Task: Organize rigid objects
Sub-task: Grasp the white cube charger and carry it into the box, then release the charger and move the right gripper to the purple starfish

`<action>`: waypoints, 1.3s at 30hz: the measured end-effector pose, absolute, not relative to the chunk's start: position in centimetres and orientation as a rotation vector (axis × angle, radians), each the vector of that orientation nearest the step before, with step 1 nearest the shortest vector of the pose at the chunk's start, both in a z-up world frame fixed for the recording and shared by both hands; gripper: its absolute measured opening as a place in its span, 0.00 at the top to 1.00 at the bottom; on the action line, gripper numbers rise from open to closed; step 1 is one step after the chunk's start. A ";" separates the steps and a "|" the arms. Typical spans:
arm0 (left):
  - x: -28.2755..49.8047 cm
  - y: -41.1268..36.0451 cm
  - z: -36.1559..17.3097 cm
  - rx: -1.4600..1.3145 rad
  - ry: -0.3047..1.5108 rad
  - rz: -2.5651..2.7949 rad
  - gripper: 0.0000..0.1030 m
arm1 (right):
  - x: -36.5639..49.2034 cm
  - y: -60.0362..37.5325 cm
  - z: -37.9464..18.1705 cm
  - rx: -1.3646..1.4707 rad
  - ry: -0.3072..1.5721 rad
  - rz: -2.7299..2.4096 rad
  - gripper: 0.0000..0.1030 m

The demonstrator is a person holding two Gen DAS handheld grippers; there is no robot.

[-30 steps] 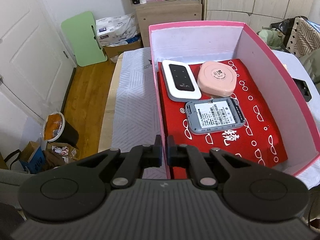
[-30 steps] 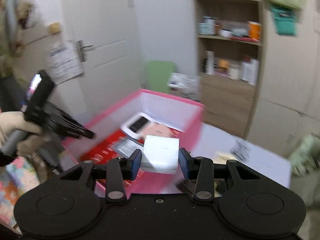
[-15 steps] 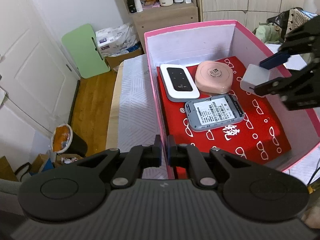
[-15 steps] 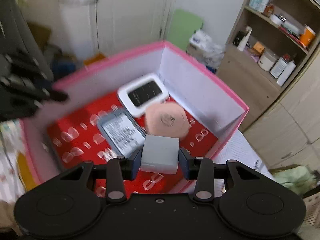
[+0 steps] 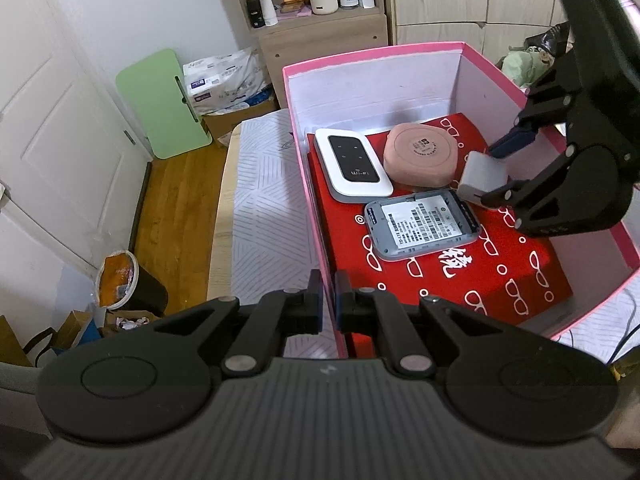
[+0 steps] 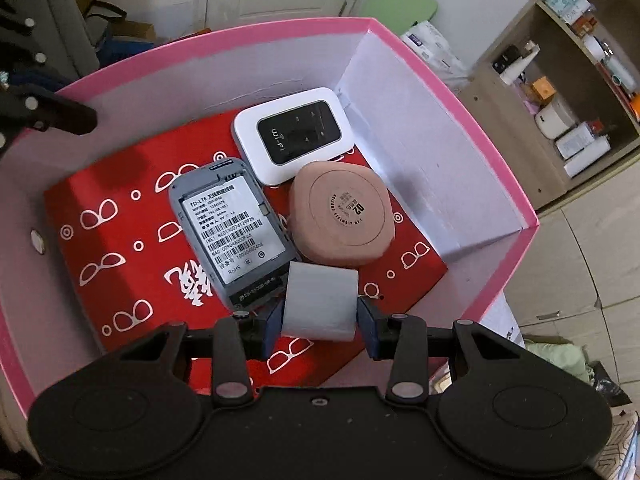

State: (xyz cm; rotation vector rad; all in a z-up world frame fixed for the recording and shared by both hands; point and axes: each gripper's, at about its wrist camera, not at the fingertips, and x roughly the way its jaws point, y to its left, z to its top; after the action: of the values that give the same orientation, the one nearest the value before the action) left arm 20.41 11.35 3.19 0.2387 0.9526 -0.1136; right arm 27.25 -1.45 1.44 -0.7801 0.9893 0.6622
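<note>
Since one second earlier, the right hand-held gripper [image 5: 494, 178] has swung in over the pink box [image 5: 372, 50] and come down inside it with its load. Left wrist view: the left hand-held gripper [image 5: 328, 306] is fully closed on the near wall of the pink box, its pads pinching the rim; at right, the right hand-held gripper holds a small grey block [image 5: 480, 176] low over the red card [image 5: 500, 276] that lines the floor of the box, just beside the pink round case [image 5: 420, 154] and the grey router back [image 5: 420, 224]; a white Wi-Fi router [image 5: 352, 164] lies near the far left corner. Right wrist view: the right hand-held gripper [image 6: 320, 314] stands part open, its blue pads pressing both sides of the grey block [image 6: 320, 300]; the block sits at the lower edges of the grey router back [image 6: 228, 232] and the pink round case [image 6: 342, 216], whether touching them cannot be told; the white Wi-Fi router [image 6: 294, 134] lies beyond, toward the far corner
</note>
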 end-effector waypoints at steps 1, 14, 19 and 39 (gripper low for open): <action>20.4 11.4 3.2 0.235 0.951 -0.114 0.95 | 27.0 -1.6 1.9 -0.774 0.953 0.663 0.51; 20.1 11.4 3.1 0.237 0.935 -0.114 0.95 | 21.5 -12.5 11.1 -0.319 0.764 0.584 0.35; 20.0 11.4 3.1 0.238 0.929 -0.120 0.95 | 20.4 -16.7 9.1 -0.201 0.805 0.535 0.35; 19.9 11.2 3.1 0.255 0.923 -0.121 0.95 | 13.8 -20.1 -1.0 -0.022 0.718 0.452 0.40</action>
State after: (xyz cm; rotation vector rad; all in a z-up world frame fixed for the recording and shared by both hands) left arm 19.91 11.19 3.06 0.2547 0.9225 -0.1205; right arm 13.76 -20.09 -1.05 -0.0217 0.7182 0.4518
